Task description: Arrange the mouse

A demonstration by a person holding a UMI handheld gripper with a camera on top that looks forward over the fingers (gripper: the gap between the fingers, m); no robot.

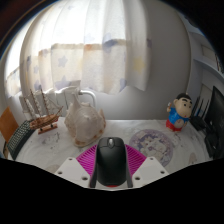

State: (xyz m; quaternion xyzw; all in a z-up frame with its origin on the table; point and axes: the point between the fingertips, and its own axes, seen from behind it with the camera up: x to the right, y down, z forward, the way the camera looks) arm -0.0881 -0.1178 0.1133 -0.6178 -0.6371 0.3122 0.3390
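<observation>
A pale curtain [85, 45] fills the whole back of the scene, hanging behind the table, with brighter light coming through it on the side above the jug.

The table [125, 133] is light-coloured with a faint pattern. It runs back from the gripper to a far edge that meets the curtain and wall just behind the jug. The stretch of tabletop beyond the mouse, between the jug and the figurine, is bare and is the widest open room in sight.

A dark monitor or screen edge [215, 118] stands at the table's far side, well apart from the jug and just past the figurine.

The glass jug [84, 116] is the landmark: it stands upright beyond the gripper's fingers. A wooden ship model [41, 113] sits just beside the jug, on its outer side. A round glass dish [156, 143] lies flat on the opposite side of the jug, close to the mouse and short of the figurine.

The black mouse [111, 161] sits nearer than the jug, between the two fingers of the gripper [111, 172]; its magenta pads [89, 157] press against both flanks of the mouse, so the gripper is clamped on it.

A small figurine [179, 111] in red and yellow stands upright well apart from the jug, near the screen.
</observation>
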